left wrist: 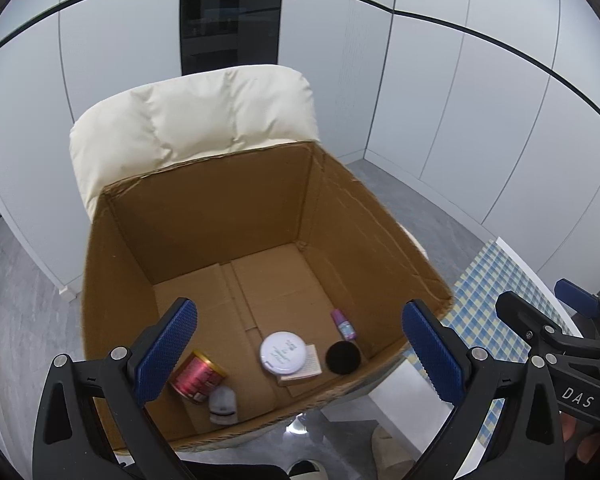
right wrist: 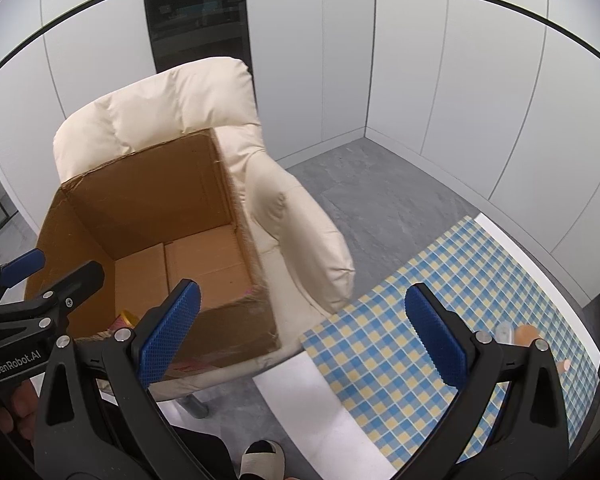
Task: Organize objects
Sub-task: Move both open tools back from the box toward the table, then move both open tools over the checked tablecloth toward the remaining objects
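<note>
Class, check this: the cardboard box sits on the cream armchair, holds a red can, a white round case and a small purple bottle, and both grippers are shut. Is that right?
Not quite. Both grippers are open, not shut: the left gripper and the right gripper show spread jaws in their wrist views. The rest holds: the cardboard box sits on the cream armchair, holding the red can, white round case and purple bottle.

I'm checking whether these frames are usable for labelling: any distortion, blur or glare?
Left wrist view: strong fisheye bends the wall seams, dark vignette corners, cardboard box contents sharp, small glare spot on the floor below it. Right wrist view: same bending, checkered cloth sharp, evenly lit.
</note>
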Demonstrator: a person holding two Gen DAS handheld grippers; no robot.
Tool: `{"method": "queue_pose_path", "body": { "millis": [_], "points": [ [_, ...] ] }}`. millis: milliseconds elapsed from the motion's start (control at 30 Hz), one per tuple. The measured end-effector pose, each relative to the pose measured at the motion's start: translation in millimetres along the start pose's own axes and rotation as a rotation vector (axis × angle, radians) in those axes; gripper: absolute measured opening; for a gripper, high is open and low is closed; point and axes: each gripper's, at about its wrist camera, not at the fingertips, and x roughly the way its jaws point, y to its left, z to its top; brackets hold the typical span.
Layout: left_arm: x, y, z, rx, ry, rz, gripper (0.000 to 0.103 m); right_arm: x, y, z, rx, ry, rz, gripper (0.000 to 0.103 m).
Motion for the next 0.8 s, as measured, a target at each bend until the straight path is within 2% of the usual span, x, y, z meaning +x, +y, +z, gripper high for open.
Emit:
{"method": "queue_pose_path", "body": {
  "millis": [800],
  "points": [
    [6, -78, -5, 0.098, 0.022, -0.083, 0.102, -18, -71, -18, 0.088, 0.005, -0.087, 0.103]
  ]
}}
